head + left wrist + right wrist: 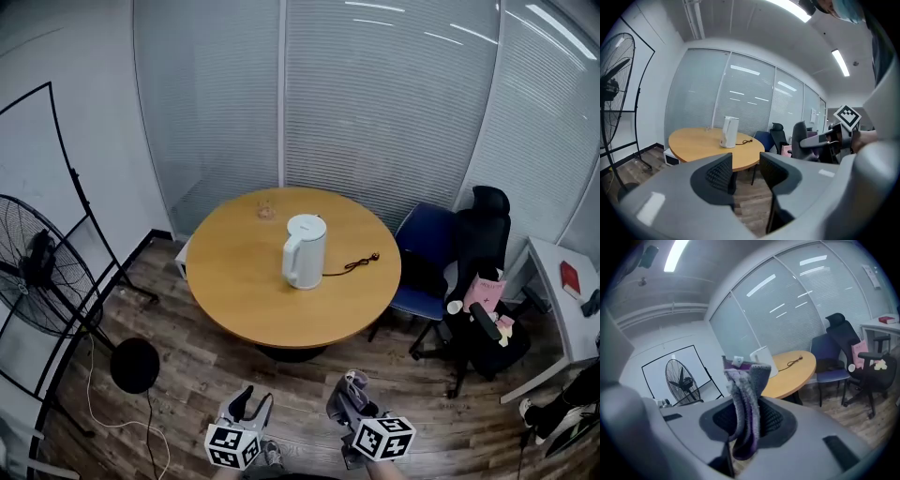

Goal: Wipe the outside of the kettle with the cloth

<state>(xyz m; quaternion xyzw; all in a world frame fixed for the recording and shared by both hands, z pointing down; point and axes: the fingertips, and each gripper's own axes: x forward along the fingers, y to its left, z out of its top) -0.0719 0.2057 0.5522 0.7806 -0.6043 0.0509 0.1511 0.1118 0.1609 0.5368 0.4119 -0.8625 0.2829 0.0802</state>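
Observation:
A white kettle [304, 250] stands upright near the middle of the round wooden table [244, 291], far ahead of both grippers. It shows small in the left gripper view as the kettle [730, 132] and behind the cloth as the kettle [765, 358]. My left gripper [251, 403] is low at the bottom of the head view, open with nothing between its jaws [746, 173]. My right gripper [349, 394] is beside it, shut on a grey-purple cloth [745, 404] that stands up folded between its jaws.
A black cord [352, 265] and a small glass [266, 208] lie on the table. A blue chair [427, 258] and a black office chair [478, 309] stand to the right, with a white desk [562, 300] beyond. A standing fan [42, 272] is at the left.

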